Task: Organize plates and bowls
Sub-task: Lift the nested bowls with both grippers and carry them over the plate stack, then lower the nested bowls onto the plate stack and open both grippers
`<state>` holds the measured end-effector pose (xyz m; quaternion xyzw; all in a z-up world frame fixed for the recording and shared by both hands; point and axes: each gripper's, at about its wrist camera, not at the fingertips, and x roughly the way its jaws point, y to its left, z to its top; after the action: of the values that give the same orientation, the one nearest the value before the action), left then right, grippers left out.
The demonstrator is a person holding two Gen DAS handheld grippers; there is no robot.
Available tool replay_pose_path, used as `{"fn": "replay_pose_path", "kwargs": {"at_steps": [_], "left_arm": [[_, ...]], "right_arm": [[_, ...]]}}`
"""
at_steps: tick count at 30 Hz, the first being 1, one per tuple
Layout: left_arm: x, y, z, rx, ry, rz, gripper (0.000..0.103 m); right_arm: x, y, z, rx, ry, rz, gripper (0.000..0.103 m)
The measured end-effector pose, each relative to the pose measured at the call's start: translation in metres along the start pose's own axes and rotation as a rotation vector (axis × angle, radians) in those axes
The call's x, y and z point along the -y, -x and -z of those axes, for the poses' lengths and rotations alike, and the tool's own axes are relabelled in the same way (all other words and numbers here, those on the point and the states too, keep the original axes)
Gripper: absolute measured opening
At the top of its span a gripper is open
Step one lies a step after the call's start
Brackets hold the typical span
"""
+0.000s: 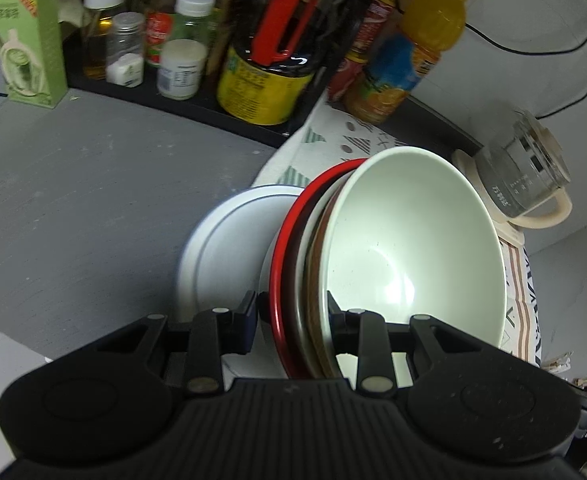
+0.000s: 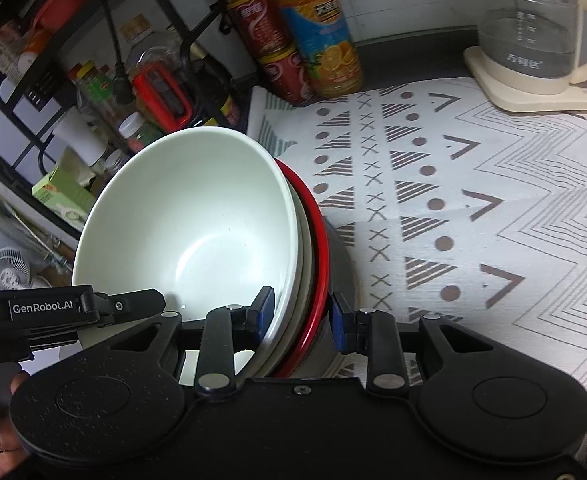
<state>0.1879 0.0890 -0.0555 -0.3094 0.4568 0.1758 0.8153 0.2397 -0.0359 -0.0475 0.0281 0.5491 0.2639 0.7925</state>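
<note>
Bowls [image 1: 409, 240], smooth and round (pale one nested in a red-rimmed one [image 1: 289, 240]), hang tilted between your two hand-held grippers: left [image 1: 291, 312] and right [image 2: 303, 316] each clamp the stacked rims, above the grey bench [image 1: 93, 200] and patterned cloth [image 2: 473, 200].

Glossy smooth bowl [image 1: 413, 240], woven cloth mat [image 2: 493, 200]
</note>
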Motion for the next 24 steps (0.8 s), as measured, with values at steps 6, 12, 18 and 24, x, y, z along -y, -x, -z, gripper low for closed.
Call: {"fn": "replay_pose_path", "kwargs": {"at_steps": [6,12,18,24], "left_arm": [[-0.013,0.002,-0.001,-0.004,0.019,-0.010,0.030],[-0.019,-0.006,-0.006,-0.023,0.028,-0.011,0.030],[-0.019,-0.018,-0.010,-0.056,0.021,-0.008,0.030],[-0.020,-0.030,-0.014,-0.087,0.013,-0.009,0.030]], "right_arm": [[-0.008,-0.009,-0.001,-0.020,0.008,-0.004,0.029],[-0.011,-0.017,-0.002,-0.037,0.008,0.007,0.029],[-0.006,-0.026,-0.003,-0.063,-0.013,0.027,0.029],[-0.005,-0.034,-0.005,-0.088,-0.020,0.041,0.029]]}}
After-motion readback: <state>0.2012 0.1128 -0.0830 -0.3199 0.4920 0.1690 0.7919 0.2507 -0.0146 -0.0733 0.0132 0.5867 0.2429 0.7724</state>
